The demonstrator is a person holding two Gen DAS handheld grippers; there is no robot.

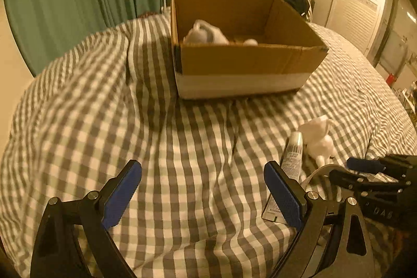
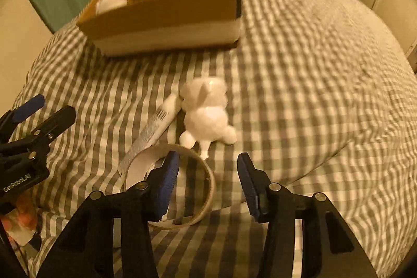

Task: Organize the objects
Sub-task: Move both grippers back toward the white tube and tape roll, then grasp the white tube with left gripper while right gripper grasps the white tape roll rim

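Flat on bedspread point(image 2: 299, 69), tube point(image 2: 153, 129) cap toward box point(image 2: 166, 9).

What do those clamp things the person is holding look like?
Both are alike: the left tongs and right tongs have black angular arms with silver pivot bolts and ribbed blue pads on the fingers. One body carries white lettering.

The bed cover point(image 1: 182, 147) has a grey and white check pattern. The cardboard box point(image 1: 247, 61) is brown with a white lower band. The toy rabbit point(image 2: 206, 111) is white, and the curtain point(image 1: 78, 4) is green.
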